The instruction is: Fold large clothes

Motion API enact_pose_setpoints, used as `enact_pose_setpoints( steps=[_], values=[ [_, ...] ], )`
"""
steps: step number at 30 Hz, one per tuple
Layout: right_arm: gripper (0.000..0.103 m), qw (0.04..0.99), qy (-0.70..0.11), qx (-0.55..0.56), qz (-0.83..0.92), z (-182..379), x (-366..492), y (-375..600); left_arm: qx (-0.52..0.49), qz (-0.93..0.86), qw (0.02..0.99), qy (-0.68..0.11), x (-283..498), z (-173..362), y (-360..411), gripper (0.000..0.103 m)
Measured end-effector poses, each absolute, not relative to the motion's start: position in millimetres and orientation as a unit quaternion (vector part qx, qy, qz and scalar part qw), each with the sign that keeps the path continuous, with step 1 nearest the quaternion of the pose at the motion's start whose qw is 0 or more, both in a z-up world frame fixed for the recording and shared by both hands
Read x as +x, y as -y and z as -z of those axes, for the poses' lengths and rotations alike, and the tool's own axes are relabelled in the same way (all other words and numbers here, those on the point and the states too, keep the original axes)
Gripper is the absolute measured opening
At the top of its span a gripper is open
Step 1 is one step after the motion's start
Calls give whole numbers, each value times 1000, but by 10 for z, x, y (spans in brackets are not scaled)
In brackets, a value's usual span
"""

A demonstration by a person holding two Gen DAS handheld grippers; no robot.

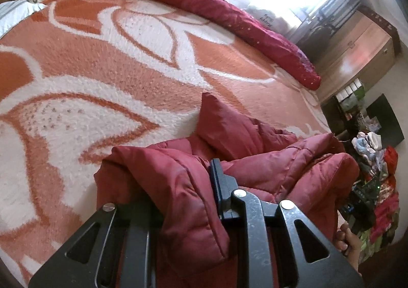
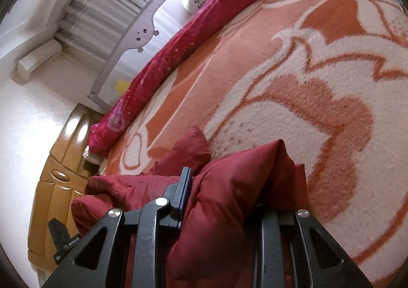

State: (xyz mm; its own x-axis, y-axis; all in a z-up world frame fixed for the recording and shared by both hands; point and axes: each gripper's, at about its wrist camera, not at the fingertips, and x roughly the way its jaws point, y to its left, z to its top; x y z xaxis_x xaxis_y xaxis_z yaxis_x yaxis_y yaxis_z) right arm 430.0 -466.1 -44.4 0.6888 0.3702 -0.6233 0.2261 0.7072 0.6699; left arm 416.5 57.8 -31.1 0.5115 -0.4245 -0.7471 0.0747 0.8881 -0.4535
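Observation:
A dark red padded jacket (image 1: pixel 255 160) lies bunched at the near edge of a bed covered by an orange and white flowered blanket (image 1: pixel 102 63). My left gripper (image 1: pixel 178 193) is shut on a thick fold of the jacket; its right finger (image 1: pixel 216 181) shows, the left one is hidden under fabric. In the right wrist view the jacket (image 2: pixel 229 186) bulges between my right gripper's (image 2: pixel 229 201) fingers, which are shut on a fold; the left finger (image 2: pixel 183 191) shows, the right one is hidden. The blanket (image 2: pixel 306 71) spreads beyond.
A rolled crimson quilt (image 1: pixel 229 17) (image 2: pixel 178 53) lies along the far side of the bed by a white bed rail (image 2: pixel 142 33). A wooden cabinet (image 1: pixel 357 53) (image 2: pixel 58 181) stands past the bed's end. A pile of clothes (image 1: pixel 377 160) lies on the floor.

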Motion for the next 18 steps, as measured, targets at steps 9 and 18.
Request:
enact_pose_setpoints(
  steps=[9,18],
  values=[
    [27,824,-412,388,-25,744,4475,4671,-208,149,837,-484,4326,456,-603,20],
    [27,822,-424,380,-24,815,4576,4629,-198,158,858,-446,3889,28,-723,35]
  ],
)
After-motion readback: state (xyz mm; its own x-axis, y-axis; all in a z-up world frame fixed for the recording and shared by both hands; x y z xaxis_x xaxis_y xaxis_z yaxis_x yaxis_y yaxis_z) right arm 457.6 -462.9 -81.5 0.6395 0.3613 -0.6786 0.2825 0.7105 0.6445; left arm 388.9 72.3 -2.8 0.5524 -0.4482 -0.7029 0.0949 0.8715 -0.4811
